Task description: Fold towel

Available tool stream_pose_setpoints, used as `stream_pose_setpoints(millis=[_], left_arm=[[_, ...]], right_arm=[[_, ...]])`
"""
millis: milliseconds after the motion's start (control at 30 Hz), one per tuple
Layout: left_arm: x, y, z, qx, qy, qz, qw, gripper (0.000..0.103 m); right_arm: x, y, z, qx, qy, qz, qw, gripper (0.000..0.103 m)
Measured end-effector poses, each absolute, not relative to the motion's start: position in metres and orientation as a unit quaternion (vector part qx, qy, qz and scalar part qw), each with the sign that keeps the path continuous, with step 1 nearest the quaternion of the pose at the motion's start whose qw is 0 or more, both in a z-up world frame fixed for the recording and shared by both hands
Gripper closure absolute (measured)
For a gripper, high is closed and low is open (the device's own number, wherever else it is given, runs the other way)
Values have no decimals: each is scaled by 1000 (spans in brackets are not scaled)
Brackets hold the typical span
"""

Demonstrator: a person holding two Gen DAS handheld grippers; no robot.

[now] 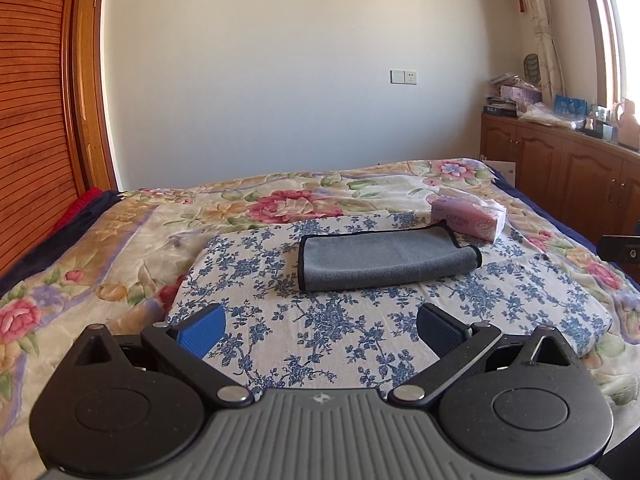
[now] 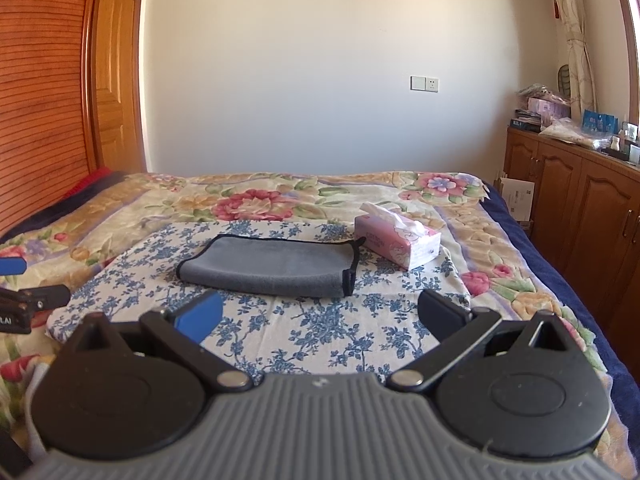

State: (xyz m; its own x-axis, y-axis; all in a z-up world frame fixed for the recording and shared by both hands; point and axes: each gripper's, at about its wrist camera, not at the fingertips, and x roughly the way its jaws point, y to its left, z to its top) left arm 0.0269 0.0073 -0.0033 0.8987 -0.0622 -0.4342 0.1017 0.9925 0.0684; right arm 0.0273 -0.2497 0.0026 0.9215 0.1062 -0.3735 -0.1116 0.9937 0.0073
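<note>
Flowered bedding (image 1: 120, 240) carries a blue-print cloth (image 1: 320, 320) where the grey towel (image 1: 384, 258) lies folded, its underside hidden, tissue pack (image 2: 400, 244) just beside. Left gripper (image 1: 320, 330) and right gripper (image 2: 320, 314) hover spread wide, holding nothing.

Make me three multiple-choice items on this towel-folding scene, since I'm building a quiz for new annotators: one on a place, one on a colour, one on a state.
1. Where does the tissue pack lie?
A. beside the towel, on the bed
B. on the cabinet
C. on the towel

2. What colour is the towel?
A. pink
B. grey with black trim
C. white

3. How do the left gripper and right gripper stand?
A. both open, holding nothing
B. both shut on the towel
C. one holds the tissues

Key: 1 A, it sits off the towel's right end; 2 B, black edging shows; 3 A, fingers spread apart.
</note>
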Motion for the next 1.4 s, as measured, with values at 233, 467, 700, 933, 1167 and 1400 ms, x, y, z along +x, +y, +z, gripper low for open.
stream_pose_setpoints(millis=[233, 467, 700, 933, 1167, 1400], left_arm=[[27, 10, -7, 38, 210, -40, 976, 0], [24, 12, -6, 37, 188, -37, 981, 0], [18, 11, -3, 43, 170, -37, 984, 0], [14, 14, -1, 38, 161, -31, 986, 0], [13, 15, -1, 37, 159, -31, 986, 0], [12, 14, -1, 39, 160, -32, 986, 0]], right_arm=[[26, -250, 0, -7, 178, 46, 983, 0], [21, -250, 1, -13, 160, 40, 986, 0], [16, -259, 4, 5, 141, 20, 990, 0], [14, -261, 5, 6, 128, 9, 992, 0], [14, -261, 4, 3, 126, 8, 992, 0], [14, -259, 4, 1, 129, 6, 992, 0]])
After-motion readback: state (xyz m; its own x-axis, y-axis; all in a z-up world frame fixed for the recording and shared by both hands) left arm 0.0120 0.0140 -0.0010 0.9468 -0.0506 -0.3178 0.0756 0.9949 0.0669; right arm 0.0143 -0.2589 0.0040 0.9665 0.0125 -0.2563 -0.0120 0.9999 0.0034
